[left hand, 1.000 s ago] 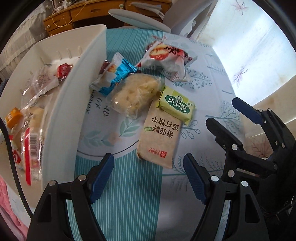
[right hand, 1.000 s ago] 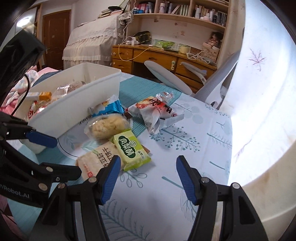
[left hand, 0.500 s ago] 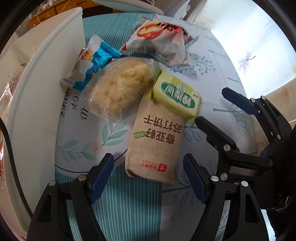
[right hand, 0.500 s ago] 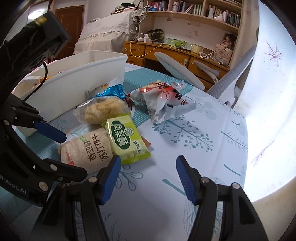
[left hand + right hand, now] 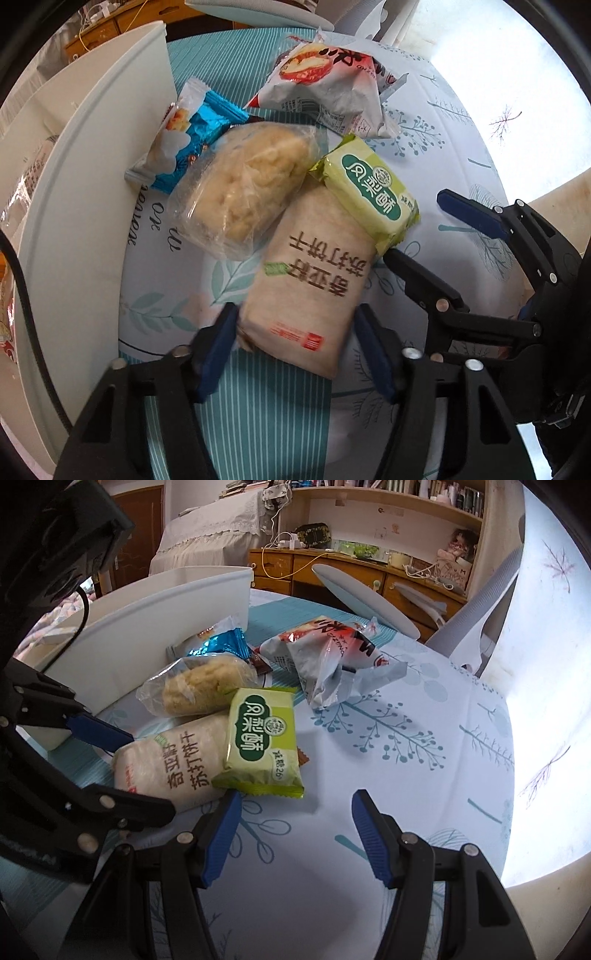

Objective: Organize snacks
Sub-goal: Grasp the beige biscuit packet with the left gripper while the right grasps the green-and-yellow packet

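Observation:
A beige cracker pack [image 5: 306, 280] [image 5: 173, 764] lies flat on the tablecloth. My left gripper [image 5: 297, 314] [image 5: 149, 771] points down over its near end and its jaws are closing around it. The blue pads stand right at the pack's sides, and the pack is not squeezed. A green pastry pack [image 5: 369, 192] [image 5: 262, 734] leans on the far end of the cracker pack. My right gripper [image 5: 295, 805] [image 5: 413, 225] is open with nothing between its fingers; its left finger is just short of the green pack's near edge.
Behind these lie a clear bag of yellow crisp cake [image 5: 247, 188], a blue wrapper [image 5: 188, 136] and a red and white bag [image 5: 325, 88]. A white bin [image 5: 85, 184] [image 5: 159, 620] with several snacks stands to the left. A chair [image 5: 362, 598] is at the far edge.
Both grippers have come down closer to the snacks. The left jaws have narrowed around the near end of the cracker pack. The right jaws keep the same width.

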Motion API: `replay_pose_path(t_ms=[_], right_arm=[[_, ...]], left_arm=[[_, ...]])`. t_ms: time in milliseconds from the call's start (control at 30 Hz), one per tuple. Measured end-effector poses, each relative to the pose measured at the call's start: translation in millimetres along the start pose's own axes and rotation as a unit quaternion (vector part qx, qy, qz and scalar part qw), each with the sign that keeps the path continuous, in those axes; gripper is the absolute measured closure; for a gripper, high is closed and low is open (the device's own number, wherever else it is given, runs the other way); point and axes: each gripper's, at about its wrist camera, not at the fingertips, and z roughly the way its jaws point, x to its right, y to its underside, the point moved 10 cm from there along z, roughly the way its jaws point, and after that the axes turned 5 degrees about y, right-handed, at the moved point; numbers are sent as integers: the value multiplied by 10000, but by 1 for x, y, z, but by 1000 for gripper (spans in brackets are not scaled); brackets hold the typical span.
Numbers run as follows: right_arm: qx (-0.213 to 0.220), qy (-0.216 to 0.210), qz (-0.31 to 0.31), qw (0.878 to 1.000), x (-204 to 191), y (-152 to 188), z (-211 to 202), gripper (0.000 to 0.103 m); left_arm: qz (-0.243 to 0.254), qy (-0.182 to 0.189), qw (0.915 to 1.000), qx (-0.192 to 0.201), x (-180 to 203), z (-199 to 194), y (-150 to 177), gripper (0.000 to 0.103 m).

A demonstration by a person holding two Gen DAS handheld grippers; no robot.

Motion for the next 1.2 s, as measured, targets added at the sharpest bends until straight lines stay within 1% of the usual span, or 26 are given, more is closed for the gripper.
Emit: replay_pose_path(t_ms=[200, 267, 333, 533, 700, 800, 867, 1033, 1167, 1200], right_arm=[[27, -20, 141, 9999, 4, 1, -5, 40], [31, -19, 187, 9998, 5, 0, -6, 40], [58, -47, 253, 9997, 6, -1, -9, 40], [94, -341, 356, 9987, 1, -8, -16, 40], [65, -687, 670, 9954, -6, -17, -20, 40], [-17, -889, 821, 9927, -14, -21, -18, 40], [-89, -917, 789, 9926, -20, -22, -17, 40], [-381, -925, 661, 9928, -38, -16, -10, 40], [-536, -855, 868, 9911, -41, -11, -8, 40], [-586, -848, 944, 9902, -42, -9, -8, 43]], left_arm=[[-78, 51, 10000, -5, 2, 1, -1, 46], [-115, 46, 9999, -20, 2, 0, 3, 46], [-170, 58, 9998, -21, 0, -6, 14, 46], [-227, 32, 9997, -84, -3, -12, 35, 46], [-242, 79, 9996, -136, -2, -15, 49, 47], [-237, 122, 9995, -148, 0, -17, 59, 47], [-224, 141, 9995, -151, 1, -18, 65, 47], [-251, 225, 9992, -195, 3, -21, 79, 47], [-369, 404, 9982, -241, -6, -31, 94, 47], [-358, 416, 9982, -236, -7, -33, 98, 47]])
